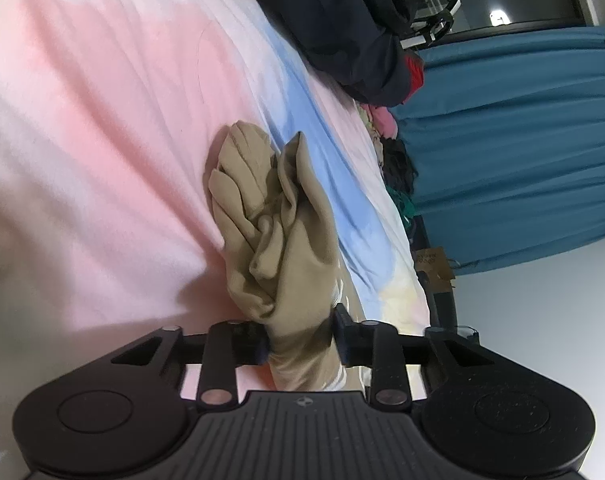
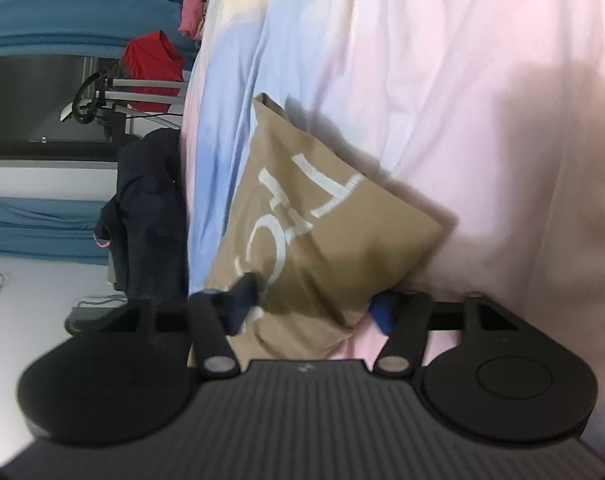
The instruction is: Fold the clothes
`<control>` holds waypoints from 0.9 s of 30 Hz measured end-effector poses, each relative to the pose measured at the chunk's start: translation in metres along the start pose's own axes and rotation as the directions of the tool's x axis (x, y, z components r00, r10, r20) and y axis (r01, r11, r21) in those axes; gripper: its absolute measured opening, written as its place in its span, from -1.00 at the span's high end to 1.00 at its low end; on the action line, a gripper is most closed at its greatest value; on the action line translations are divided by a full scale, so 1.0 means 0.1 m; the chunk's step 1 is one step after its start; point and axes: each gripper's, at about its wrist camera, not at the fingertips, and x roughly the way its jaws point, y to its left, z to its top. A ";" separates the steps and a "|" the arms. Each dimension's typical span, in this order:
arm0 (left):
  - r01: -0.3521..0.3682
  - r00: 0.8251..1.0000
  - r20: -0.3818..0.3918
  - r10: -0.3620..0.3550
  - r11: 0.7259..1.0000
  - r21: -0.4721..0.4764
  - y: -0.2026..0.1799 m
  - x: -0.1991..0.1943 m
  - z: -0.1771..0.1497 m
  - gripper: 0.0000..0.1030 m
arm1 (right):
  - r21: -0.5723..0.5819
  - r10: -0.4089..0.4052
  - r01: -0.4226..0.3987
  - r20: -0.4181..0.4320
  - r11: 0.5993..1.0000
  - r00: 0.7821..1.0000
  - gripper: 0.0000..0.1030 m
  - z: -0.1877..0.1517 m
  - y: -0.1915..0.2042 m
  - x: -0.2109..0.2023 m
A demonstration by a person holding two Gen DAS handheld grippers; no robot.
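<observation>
Pastel bedspread (image 1: 102,120) bears crumpled tan garment (image 1: 270,216).

Tan cloth on a pastel sheet

The garment (image 2: 322,232) is tan with white block lettering; the bedsheet (image 1: 102,128) runs pink, white and pale blue with a yellowish patch at one edge. The curtain (image 1: 514,140) is teal, the jacket (image 1: 334,20) dark navy.

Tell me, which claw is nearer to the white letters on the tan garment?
Right. The right claw grips the tan garment beside the white letters; the left claw holds bunched plain fabric.
</observation>
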 end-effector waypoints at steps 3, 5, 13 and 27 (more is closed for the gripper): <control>-0.001 0.999 -0.043 0.002 1.000 0.023 -0.03 -0.01 -0.03 0.10 | -0.056 0.012 -0.011 0.021 0.998 1.000 0.31 0.00 0.10 -0.01; 0.011 0.997 -0.078 -0.008 0.999 0.038 -0.05 -0.01 -0.06 -0.08 | -0.082 0.037 -0.034 0.028 0.996 0.999 0.38 0.02 0.16 -0.03; 0.069 0.983 -0.171 -0.072 0.997 -0.022 -0.07 0.43 -0.08 -0.33 | -0.100 0.130 -0.126 0.029 0.987 0.991 0.50 0.13 0.25 -0.10; 0.111 0.990 -0.074 -0.117 0.991 -0.077 -0.15 0.37 0.10 0.46 | -0.196 0.183 -0.167 0.068 0.966 0.981 0.55 0.08 0.45 -0.65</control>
